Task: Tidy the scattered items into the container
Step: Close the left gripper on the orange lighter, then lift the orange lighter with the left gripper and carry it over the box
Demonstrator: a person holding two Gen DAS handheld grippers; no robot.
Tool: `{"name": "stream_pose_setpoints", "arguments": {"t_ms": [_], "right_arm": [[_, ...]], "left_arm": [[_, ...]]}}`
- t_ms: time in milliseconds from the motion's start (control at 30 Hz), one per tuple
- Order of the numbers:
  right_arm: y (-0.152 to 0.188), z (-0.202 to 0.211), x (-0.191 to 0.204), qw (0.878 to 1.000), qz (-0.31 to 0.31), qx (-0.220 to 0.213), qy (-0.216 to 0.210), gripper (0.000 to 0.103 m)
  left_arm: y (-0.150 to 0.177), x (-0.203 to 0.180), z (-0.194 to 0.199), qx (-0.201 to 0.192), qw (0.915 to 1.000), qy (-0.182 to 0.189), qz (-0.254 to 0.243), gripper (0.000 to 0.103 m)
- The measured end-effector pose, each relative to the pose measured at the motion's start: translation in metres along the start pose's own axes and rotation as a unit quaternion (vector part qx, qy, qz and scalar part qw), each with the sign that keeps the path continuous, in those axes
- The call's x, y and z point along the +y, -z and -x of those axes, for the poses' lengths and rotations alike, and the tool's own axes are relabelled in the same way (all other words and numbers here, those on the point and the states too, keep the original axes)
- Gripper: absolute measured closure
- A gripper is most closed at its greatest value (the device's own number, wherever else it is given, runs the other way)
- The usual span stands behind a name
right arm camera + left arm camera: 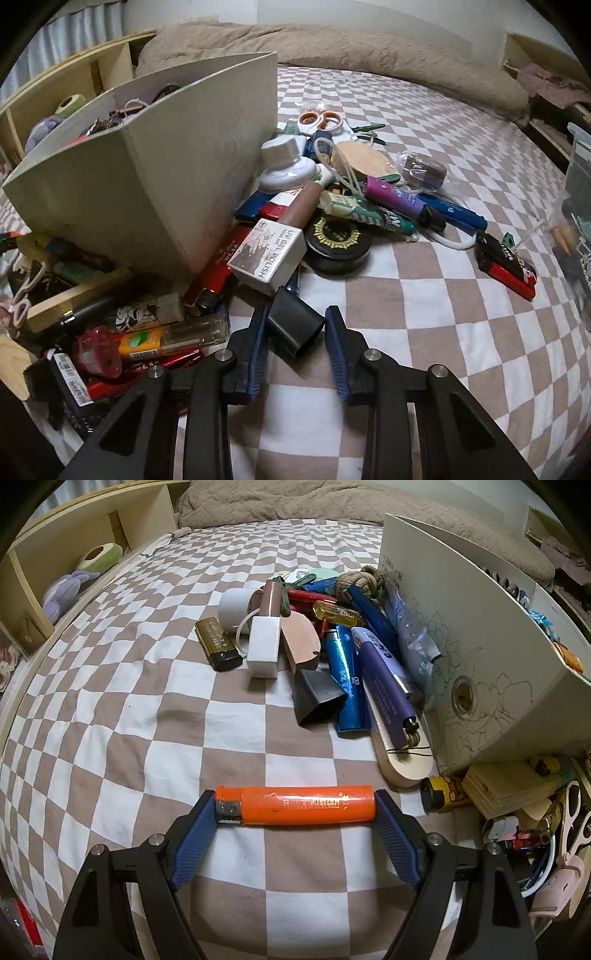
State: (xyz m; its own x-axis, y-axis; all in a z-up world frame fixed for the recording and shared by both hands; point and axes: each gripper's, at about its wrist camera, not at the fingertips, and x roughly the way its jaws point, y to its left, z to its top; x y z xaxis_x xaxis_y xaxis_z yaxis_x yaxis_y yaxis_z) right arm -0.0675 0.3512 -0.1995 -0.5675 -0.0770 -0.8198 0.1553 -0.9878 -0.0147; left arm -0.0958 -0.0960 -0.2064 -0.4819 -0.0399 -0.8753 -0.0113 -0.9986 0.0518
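Note:
My left gripper [295, 802] is shut on an orange lighter [306, 805], which lies crosswise with one end against each blue pad, low over the checked bedspread. In the right wrist view, my right gripper [297, 315] is shut on a small black square cap [295, 326] at the near edge of a heap of items. The container, a cream cardboard box [480, 646] [147, 166], stands at the right of the left wrist view and at the left of the right wrist view, with several things inside it.
Heaps of lighters, a gel polish bottle [269, 251], a black tin [338, 240], scissors [319, 120] and wood pieces lie beside the box. More lighters [347, 679] and a black cap [317, 698] lie left of the box. A wooden shelf [74, 554] borders the bed.

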Motion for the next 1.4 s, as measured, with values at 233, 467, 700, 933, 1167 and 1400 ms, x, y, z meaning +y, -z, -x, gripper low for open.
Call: {"name": "stream_pose_setpoints", "arguments": {"t_ms": [233, 467, 700, 933, 1167, 1400], "right_arm": [[0.002, 0.008, -0.019, 0.999, -0.043, -0.005, 0.005, 0.071], [-0.003, 0.02, -0.04, 0.996, -0.084, -0.027, 0.009, 0.071], [-0.015, 0.036, -0.043, 0.994, -0.099, -0.055, 0.0, 0.071], [-0.036, 0.052, -0.03, 0.994, -0.072, -0.085, 0.002, 0.071], [-0.061, 0.061, -0.01, 0.991, -0.062, -0.113, -0.027, 0.071], [-0.079, 0.063, 0.024, 0.99, -0.03, -0.124, -0.064, 0.071]], "left_arm": [[-0.002, 0.006, 0.004, -0.006, 0.9999, 0.001, 0.012, 0.02], [-0.009, 0.016, 0.014, -0.026, 0.999, 0.007, 0.035, 0.02], [-0.019, 0.013, 0.036, -0.054, 0.9971, 0.031, 0.044, 0.02], [-0.036, 0.006, 0.064, -0.093, 0.9944, 0.034, 0.035, 0.02], [-0.054, -0.009, 0.082, -0.123, 0.9911, 0.044, 0.028, 0.02], [-0.071, -0.047, 0.093, -0.143, 0.9866, 0.078, 0.008, 0.02]]}}
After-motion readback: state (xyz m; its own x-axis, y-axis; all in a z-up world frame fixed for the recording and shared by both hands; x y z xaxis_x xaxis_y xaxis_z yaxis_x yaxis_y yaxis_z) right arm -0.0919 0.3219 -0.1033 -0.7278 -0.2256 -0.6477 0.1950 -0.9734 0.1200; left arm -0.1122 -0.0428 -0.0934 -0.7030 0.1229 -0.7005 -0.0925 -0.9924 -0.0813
